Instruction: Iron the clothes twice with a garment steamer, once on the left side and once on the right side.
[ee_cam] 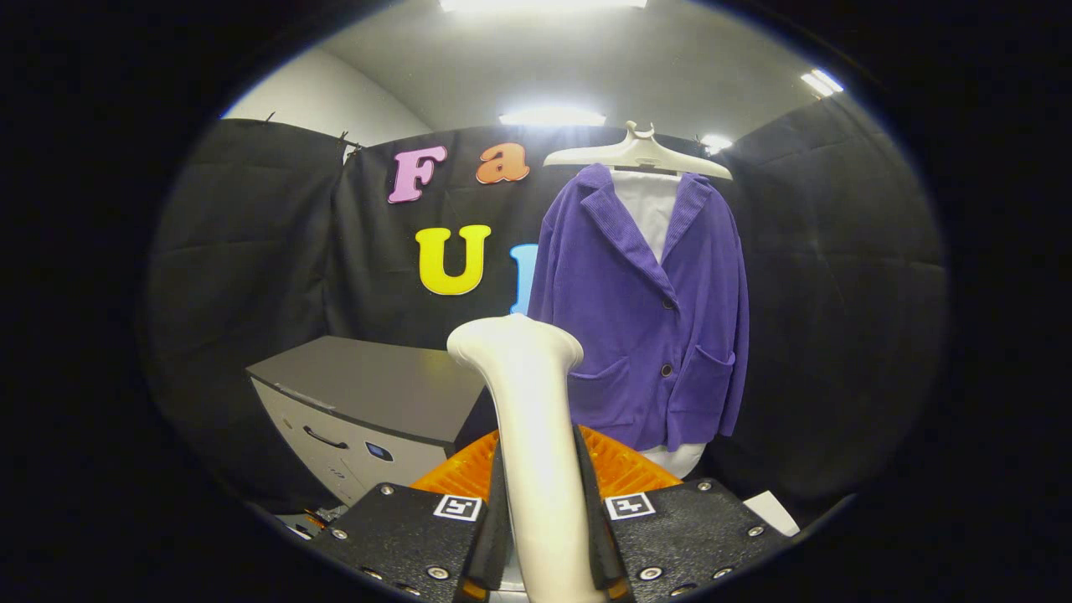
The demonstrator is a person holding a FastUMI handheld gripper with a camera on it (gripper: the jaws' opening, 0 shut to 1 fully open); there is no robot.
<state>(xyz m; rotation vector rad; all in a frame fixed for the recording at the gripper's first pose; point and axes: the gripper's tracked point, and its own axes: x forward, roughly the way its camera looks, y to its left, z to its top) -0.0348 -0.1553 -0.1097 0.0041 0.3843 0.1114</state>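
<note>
Forward along gripper (543, 536), toward jacket (645, 310)

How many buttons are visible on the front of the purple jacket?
2 on the purple jacket: one button below the lapels, another lower, between the two pockets. More may be hidden in folds. The gripper has its jaws shut on the white steamer.
</note>
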